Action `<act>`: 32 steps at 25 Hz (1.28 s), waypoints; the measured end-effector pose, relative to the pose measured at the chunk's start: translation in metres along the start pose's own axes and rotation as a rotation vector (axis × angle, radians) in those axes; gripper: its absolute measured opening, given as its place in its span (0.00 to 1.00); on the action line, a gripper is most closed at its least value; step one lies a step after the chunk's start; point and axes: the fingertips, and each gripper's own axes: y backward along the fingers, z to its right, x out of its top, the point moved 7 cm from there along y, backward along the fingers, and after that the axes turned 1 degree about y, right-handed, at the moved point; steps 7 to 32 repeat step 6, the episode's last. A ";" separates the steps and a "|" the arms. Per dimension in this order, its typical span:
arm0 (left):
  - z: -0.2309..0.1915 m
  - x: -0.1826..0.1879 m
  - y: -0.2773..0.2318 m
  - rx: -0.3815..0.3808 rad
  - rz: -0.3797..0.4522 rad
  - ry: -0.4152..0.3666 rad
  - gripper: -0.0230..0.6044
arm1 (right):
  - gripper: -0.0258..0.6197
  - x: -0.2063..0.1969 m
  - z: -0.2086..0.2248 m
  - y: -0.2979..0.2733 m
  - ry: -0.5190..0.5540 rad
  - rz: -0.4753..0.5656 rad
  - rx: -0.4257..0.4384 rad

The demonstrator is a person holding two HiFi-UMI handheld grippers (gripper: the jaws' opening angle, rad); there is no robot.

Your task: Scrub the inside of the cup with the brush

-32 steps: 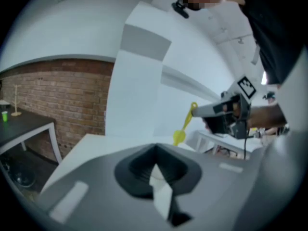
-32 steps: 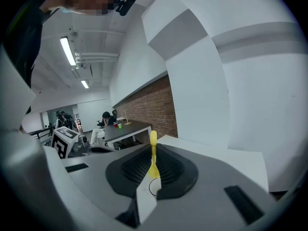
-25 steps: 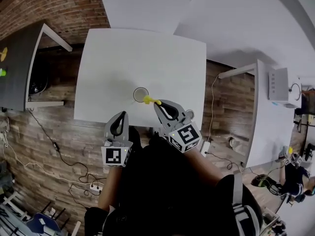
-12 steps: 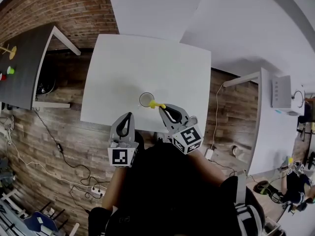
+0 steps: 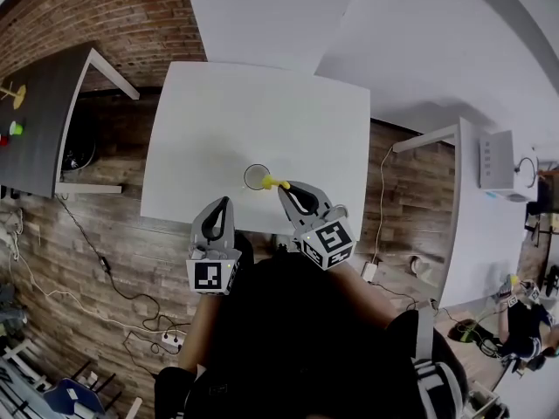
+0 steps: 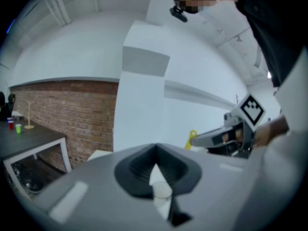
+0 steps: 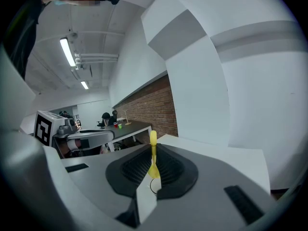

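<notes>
A clear cup (image 5: 257,176) stands near the front edge of the white table (image 5: 218,112). My right gripper (image 5: 285,187) is shut on a yellow brush (image 5: 274,182), whose tip reaches the cup's right rim. In the right gripper view the brush (image 7: 153,154) stands up between the jaws of the right gripper (image 7: 150,170). My left gripper (image 5: 224,202) hovers at the table's front edge, left of and nearer than the cup, shut and empty. Past the closed jaws of the left gripper (image 6: 155,153) I see the cup (image 6: 161,190), and to its right the brush (image 6: 192,139).
A dark table (image 5: 39,120) with small coloured objects stands at the left by a brick wall (image 5: 105,16). Another white table (image 5: 489,208) is at the right. Cables and a power strip (image 5: 166,333) lie on the wooden floor.
The head view has shifted slightly. Both grippers and the brush keep nearly the same places relative to the cup.
</notes>
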 end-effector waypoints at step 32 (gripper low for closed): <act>0.001 0.005 0.003 0.007 -0.019 0.000 0.04 | 0.09 0.001 -0.002 0.000 0.000 -0.002 -0.002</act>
